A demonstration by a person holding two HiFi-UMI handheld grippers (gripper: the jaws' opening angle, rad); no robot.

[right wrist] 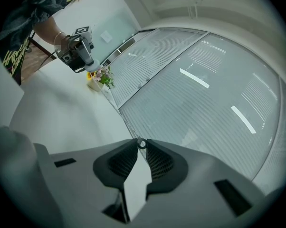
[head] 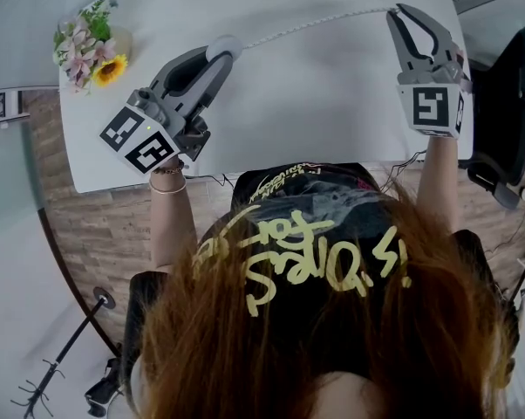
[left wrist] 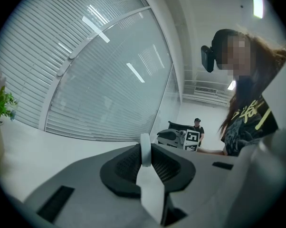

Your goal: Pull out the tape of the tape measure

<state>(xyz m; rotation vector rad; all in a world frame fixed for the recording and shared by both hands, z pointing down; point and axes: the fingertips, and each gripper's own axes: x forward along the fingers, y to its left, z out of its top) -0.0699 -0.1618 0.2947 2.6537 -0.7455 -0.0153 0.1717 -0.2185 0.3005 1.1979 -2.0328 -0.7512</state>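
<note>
Left gripper [head: 214,59] clamps the small, light tape measure case [head: 228,45] at ten o'clock; right gripper [head: 402,16] pinches its end ring [right wrist: 141,144] at one o'clock, soft tape [head: 315,24] (thin, cord-like) taut between; the tiny ring may slip, so hold it squarely

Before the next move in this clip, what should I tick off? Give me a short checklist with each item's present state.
1. Left gripper clamped on the tape measure case: ok.
2. Right gripper pinching the end ring at its jaw tips: ok.
3. Tape drawn out in a straight line between the two grippers above the table: ok.
4. Flowers out of the tape's line, off to the left of the left gripper: ok.
5. How much tape is left inside the case: cannot tell.
</note>
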